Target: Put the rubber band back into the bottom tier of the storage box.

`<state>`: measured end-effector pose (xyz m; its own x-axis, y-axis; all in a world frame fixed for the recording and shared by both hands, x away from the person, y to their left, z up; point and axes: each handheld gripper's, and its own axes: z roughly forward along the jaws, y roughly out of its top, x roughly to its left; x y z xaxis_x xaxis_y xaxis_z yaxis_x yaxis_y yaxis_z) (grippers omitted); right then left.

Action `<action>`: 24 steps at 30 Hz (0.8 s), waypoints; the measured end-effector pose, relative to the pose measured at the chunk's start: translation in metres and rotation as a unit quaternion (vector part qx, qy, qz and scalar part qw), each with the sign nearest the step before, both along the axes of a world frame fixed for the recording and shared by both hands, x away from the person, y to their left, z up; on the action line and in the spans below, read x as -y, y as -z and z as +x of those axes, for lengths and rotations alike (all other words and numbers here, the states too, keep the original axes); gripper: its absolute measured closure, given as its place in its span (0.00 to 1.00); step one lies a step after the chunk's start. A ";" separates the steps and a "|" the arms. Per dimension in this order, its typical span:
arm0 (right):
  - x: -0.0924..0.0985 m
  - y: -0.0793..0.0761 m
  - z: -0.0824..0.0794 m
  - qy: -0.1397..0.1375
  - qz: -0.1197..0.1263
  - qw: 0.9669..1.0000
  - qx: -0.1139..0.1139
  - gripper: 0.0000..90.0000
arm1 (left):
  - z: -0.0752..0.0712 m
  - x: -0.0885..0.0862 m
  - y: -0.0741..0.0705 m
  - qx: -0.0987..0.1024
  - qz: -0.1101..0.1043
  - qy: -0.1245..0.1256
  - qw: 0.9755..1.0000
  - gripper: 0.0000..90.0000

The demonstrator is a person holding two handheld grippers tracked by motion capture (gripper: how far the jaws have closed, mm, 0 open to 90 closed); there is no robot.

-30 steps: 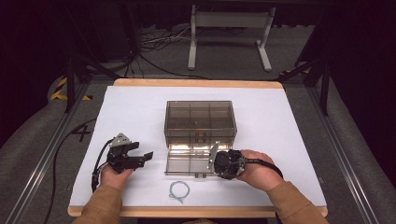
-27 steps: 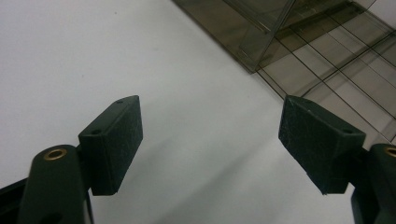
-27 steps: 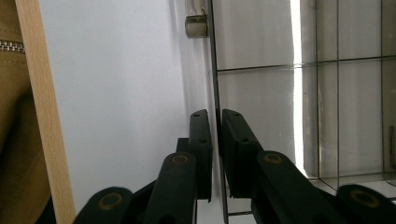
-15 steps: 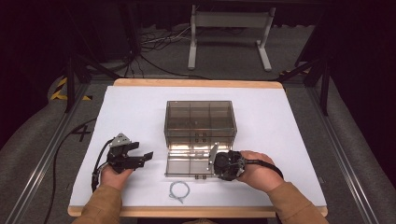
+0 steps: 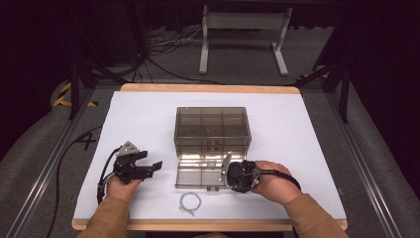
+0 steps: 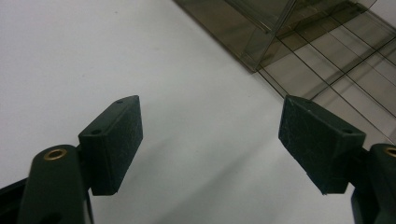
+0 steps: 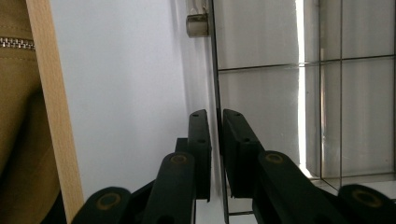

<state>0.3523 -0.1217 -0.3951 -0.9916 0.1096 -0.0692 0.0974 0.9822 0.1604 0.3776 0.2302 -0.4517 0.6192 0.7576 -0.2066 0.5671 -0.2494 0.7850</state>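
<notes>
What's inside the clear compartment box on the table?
The box shows only divider walls; its compartments look empty through the smoky plastic, though glare hides some corners. The right gripper pinches its opened lid.

A lab-style recording bay: a white-topped table with a wooden edge stands on grey carpet, black metal frame rails running along both sides of it, loose cables and a grey metal stand on the floor beyond it, darkness all around
</notes>
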 end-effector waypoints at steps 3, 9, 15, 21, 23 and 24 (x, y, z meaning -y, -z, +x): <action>0.000 0.000 0.001 -0.001 -0.003 1.000 -0.002 0.91 | 0.000 0.000 0.000 0.000 0.000 -0.001 1.000 0.25; 0.001 -0.001 0.000 0.005 0.005 1.000 -0.004 0.88 | 0.000 0.000 0.000 0.000 -0.001 0.000 1.000 0.25; 0.004 -0.008 0.001 0.017 0.029 0.999 -0.001 0.83 | 0.000 0.000 0.000 0.000 0.000 -0.001 1.000 0.25; 0.004 -0.013 0.000 0.030 0.067 0.997 0.006 0.79 | 0.000 0.000 0.000 0.000 0.001 -0.001 1.000 0.25; 0.003 -0.014 -0.001 0.032 0.075 0.997 0.004 0.79 | 0.000 0.000 0.000 0.000 0.000 -0.001 1.000 0.25; 0.003 -0.015 -0.001 0.031 0.079 0.996 0.006 0.79 | 0.000 0.000 0.000 0.001 0.002 0.000 1.000 0.25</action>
<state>0.3510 -0.1243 -0.3806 -0.9819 0.1802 -0.0587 0.1533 0.9370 0.3139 0.3780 0.2302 -0.4516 0.6200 0.7579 -0.2030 0.5654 -0.2522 0.7853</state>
